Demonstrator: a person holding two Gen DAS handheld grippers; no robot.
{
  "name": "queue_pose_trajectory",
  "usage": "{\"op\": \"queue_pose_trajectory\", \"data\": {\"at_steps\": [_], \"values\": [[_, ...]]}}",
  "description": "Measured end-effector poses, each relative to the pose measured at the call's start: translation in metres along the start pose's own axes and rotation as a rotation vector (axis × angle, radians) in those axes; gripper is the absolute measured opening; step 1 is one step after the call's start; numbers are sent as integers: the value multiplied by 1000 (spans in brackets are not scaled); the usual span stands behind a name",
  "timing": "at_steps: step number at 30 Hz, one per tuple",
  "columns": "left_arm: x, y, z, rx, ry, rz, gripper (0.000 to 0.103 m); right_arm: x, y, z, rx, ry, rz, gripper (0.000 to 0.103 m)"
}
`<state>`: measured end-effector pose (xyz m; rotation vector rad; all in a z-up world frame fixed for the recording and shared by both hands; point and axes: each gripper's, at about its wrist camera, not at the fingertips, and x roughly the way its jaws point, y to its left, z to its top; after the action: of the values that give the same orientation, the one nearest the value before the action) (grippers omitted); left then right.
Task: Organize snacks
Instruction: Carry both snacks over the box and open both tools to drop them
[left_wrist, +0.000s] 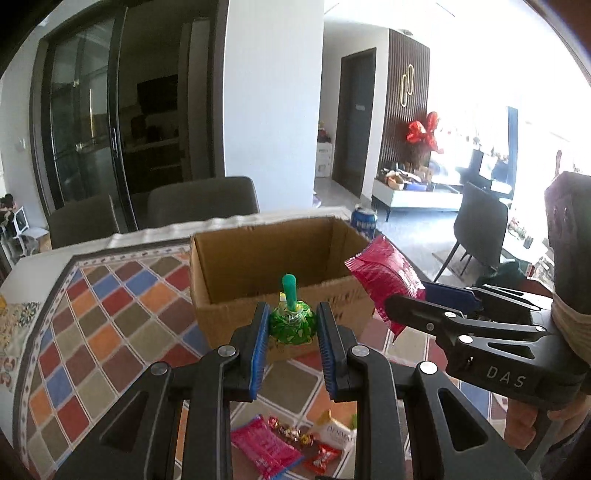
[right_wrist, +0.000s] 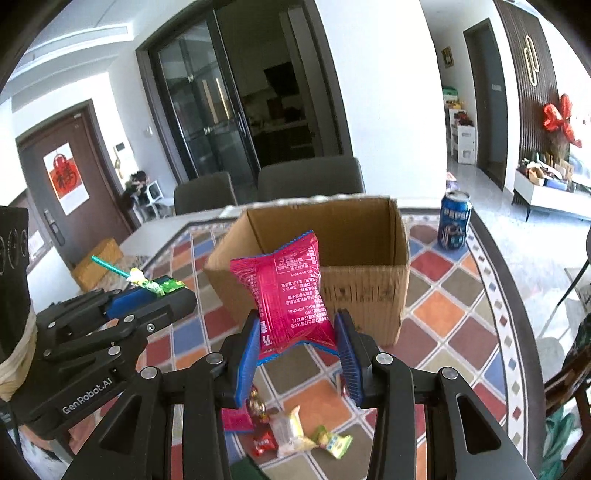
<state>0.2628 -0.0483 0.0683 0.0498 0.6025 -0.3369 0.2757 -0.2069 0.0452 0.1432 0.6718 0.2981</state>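
Note:
My left gripper (left_wrist: 291, 328) is shut on a green-wrapped lollipop (left_wrist: 292, 325) with a green stick, held above the table in front of an open cardboard box (left_wrist: 266, 269). My right gripper (right_wrist: 300, 343) is shut on a pink snack packet (right_wrist: 291, 291), held just in front of the same box (right_wrist: 365, 291). In the left wrist view the right gripper (left_wrist: 406, 299) comes in from the right with the pink packet (left_wrist: 384, 273) beside the box's right corner. In the right wrist view the left gripper (right_wrist: 177, 291) shows at the left with the lollipop (right_wrist: 155, 284).
Loose snacks lie on the patterned tablecloth (left_wrist: 110, 314) below the grippers: a pink packet (left_wrist: 262, 446), small candies (left_wrist: 321, 454) and wrapped sweets (right_wrist: 295, 432). A blue Pepsi can (right_wrist: 454, 221) stands right of the box. Grey chairs (left_wrist: 203, 199) stand behind the table.

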Motion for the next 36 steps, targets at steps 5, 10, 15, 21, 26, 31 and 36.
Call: {"op": "queue_pose_trajectory", "data": {"at_steps": [5,10,15,21,26,31,36], "values": [[5,2,20,2,-20,13,26,-3,-1,19,0,-35,-4,41],[11,7,35,6,-33,29,26,0,-5,37,3,-55,-14,41],[23,13,46,-5,-30,39,26,9,-9,52,1,-59,-22,41],[41,18,55,-8,-12,57,26,22,-12,62,-4,-44,-30,41],[60,24,60,-11,14,65,26,38,-14,72,-16,-24,-42,41],[79,31,66,-19,43,64,26,54,-16,79,-29,-1,-51,41],[94,36,71,-26,67,65,26,66,-16,85,-32,12,-63,41]]}}
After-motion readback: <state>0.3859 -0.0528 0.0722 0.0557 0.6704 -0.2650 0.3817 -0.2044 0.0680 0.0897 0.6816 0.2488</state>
